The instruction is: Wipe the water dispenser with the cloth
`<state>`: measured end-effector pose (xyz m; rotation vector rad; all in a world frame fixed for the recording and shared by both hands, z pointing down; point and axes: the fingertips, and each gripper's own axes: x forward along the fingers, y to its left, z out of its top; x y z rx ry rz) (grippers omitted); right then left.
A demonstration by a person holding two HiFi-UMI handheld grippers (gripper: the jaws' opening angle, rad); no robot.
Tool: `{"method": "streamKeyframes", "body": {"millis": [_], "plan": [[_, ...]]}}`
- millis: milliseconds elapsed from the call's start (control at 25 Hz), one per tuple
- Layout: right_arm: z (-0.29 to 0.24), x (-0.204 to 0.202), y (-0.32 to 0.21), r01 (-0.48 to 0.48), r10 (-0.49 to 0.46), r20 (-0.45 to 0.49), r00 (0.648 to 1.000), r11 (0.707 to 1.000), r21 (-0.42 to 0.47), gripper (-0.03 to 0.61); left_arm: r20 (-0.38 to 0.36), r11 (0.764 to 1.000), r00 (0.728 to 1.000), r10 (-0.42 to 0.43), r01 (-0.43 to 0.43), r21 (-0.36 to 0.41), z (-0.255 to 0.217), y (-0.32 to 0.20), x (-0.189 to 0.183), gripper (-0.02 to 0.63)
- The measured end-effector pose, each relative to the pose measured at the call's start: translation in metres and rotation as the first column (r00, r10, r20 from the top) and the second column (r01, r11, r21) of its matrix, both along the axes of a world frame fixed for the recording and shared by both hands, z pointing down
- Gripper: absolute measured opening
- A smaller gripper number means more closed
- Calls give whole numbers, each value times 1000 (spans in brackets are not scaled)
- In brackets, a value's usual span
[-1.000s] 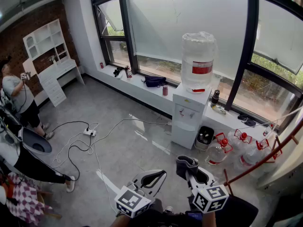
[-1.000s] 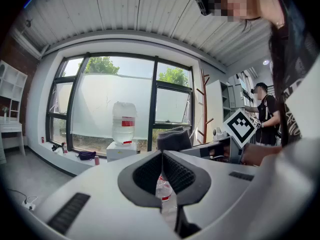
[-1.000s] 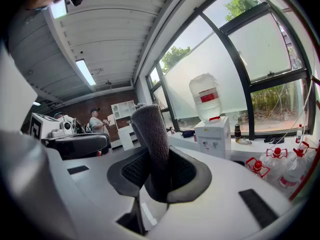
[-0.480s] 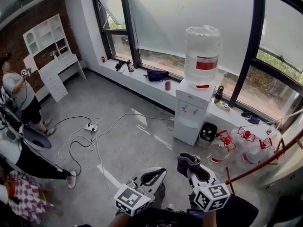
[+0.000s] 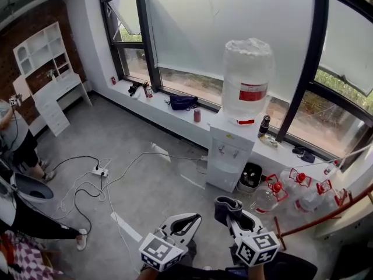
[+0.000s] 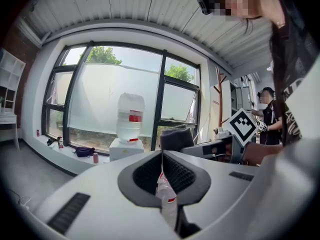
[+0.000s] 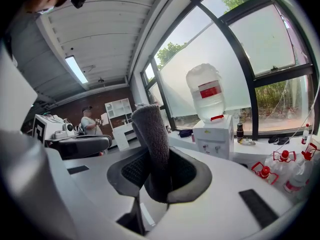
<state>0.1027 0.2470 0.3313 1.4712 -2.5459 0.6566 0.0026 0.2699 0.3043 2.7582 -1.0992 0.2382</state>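
The white water dispenser [image 5: 229, 151] stands against the window sill with a large clear bottle [image 5: 247, 77] on top, some way ahead of both grippers. It also shows far off as the dispenser [image 6: 125, 149] and the dispenser [image 7: 215, 134]. My right gripper [image 5: 233, 210] is shut on a dark grey folded cloth [image 5: 227, 205], which sticks up from between the jaws as the cloth [image 7: 152, 139]. To its left, my left gripper [image 5: 189, 220] is shut with nothing in it. In the left gripper view its jaws meet [image 6: 161, 156].
Several water jugs with red caps [image 5: 300, 185] stand on the floor right of the dispenser, beside a black bin [image 5: 252, 175] and a red metal rack [image 5: 326, 212]. Cables and a power strip [image 5: 99, 171] lie at left. A person [image 5: 14, 139] stands far left.
The head view has shifted, so the room sits further left in frame and the dispenser looks slightly nearer. Both grippers keep the same pose, and the right one still holds the cloth.
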Motion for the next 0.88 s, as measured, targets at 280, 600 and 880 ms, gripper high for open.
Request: {"method": "streamKeyframes", "body": {"millis": [280,600,880], "plan": [[-8,-36,-101,-40,40,-36,999,999,-4,101,2,997,998,68,-68,37,-12,-106,-34,21],[-3,-66,-183,-118,116,-71,991,993,-22,101,-14,992,992,123,-122,42,-10,-196,-75,21],[22,-56,-213,-172,160,-132,978,981,-89,101,-32,986,986,166,-165,7,3,-232,-75,21]]}}
